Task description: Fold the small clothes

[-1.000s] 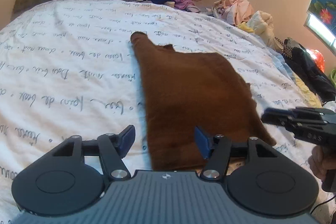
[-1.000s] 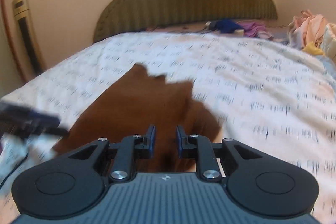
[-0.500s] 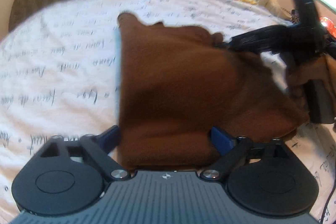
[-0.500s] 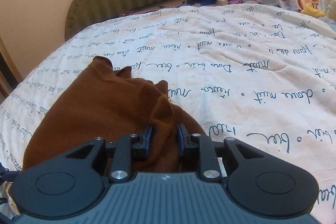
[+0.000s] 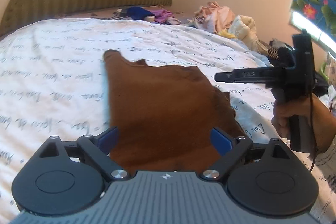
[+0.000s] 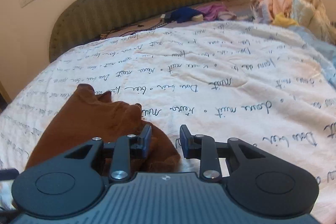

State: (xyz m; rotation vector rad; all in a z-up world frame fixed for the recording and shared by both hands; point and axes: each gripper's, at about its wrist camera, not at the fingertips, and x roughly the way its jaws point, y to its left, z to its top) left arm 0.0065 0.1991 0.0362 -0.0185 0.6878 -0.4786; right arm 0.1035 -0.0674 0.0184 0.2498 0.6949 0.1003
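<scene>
On the bed (image 5: 52,68), both tools gape: left tool (image 5: 166,138) straddles brown garment (image 5: 159,106), right tool (image 6: 164,140) beside it.

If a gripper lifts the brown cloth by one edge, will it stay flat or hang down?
The brown cloth will probably hang limp: its right edge already bunches in soft folds. It looks thin, so likely light. On the printed bedcover it may drag rather than slide.

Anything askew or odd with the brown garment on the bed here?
The brown garment lies unevenly folded: its right edge is bunched and rumpled near the open right gripper, not flat. The left gripper is open over its near edge.
</scene>
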